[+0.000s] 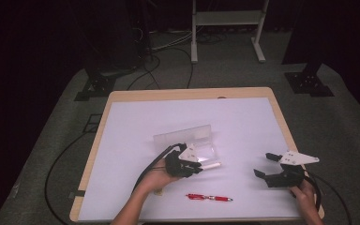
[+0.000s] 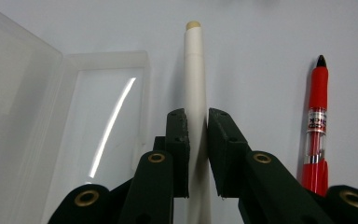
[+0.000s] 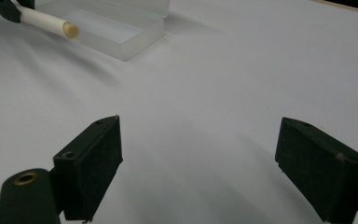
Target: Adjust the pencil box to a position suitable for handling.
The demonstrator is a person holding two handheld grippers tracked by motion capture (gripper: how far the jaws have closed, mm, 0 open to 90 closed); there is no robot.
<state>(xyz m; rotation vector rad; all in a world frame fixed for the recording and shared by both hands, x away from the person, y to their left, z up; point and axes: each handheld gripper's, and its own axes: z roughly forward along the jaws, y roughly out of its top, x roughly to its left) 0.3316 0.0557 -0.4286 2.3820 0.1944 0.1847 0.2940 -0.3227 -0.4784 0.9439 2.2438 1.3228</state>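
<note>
A white pen with a tan tip (image 2: pixel 195 88) sits between the jaws of my left gripper (image 2: pixel 197 140), which is shut on its barrel. In the high view the left gripper (image 1: pixel 198 168) holds this white pen (image 1: pixel 211 165) level, just in front of an open clear plastic case (image 1: pixel 190 140) with its lid raised. From the right gripper view the white pen (image 3: pixel 51 22) hangs above the mat beside the clear case (image 3: pixel 112 32). A red pen (image 1: pixel 209 198) lies on the mat near the front edge. My right gripper (image 1: pixel 262 165) stands open at the right, nothing between its jaws.
A white mat (image 1: pixel 136 140) covers the wooden table (image 1: pixel 187 93). Cables trail over the grey floor at the left and behind. A white metal stand (image 1: pixel 227 28) is beyond the table.
</note>
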